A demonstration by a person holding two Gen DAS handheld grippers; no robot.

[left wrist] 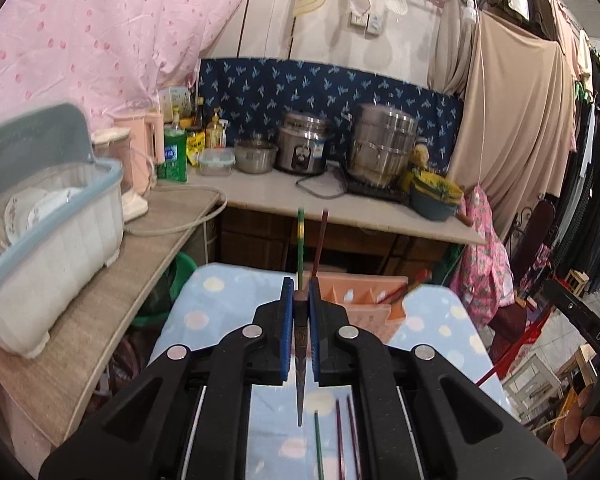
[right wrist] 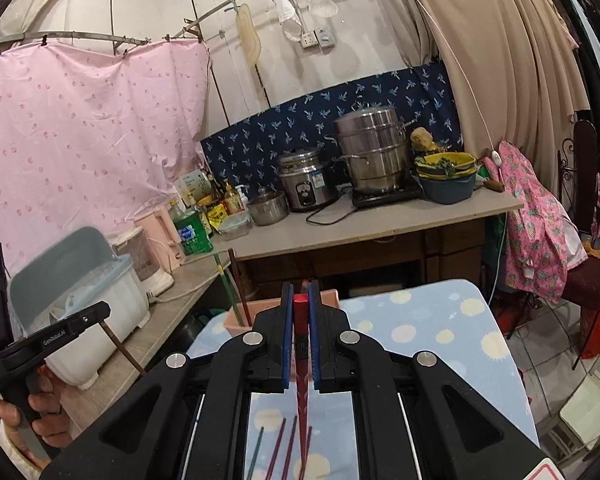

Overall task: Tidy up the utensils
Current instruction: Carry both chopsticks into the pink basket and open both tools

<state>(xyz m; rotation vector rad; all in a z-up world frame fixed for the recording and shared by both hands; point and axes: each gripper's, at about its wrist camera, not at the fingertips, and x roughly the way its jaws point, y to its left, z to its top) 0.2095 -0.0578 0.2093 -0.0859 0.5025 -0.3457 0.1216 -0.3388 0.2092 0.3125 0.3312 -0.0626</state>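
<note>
My left gripper (left wrist: 300, 294) is shut on two chopsticks, a green one (left wrist: 300, 240) and a dark red one (left wrist: 320, 240), held upright above the near end of the pink utensil organizer (left wrist: 364, 300). My right gripper (right wrist: 300, 296) is shut on a red chopstick (right wrist: 300, 320), just in front of the organizer (right wrist: 240, 318). The left gripper (right wrist: 100, 312) and its chopsticks (right wrist: 230, 288) show at the left of the right wrist view. Loose chopsticks lie on the dotted blue cloth in the left wrist view (left wrist: 340, 440) and in the right wrist view (right wrist: 278, 448).
The small table has a blue dotted cloth (left wrist: 228, 304). A counter at the left carries a white dish bin (left wrist: 48, 248); the back counter (left wrist: 284, 196) holds pots, bottles and bowls. Clothes hang at the right.
</note>
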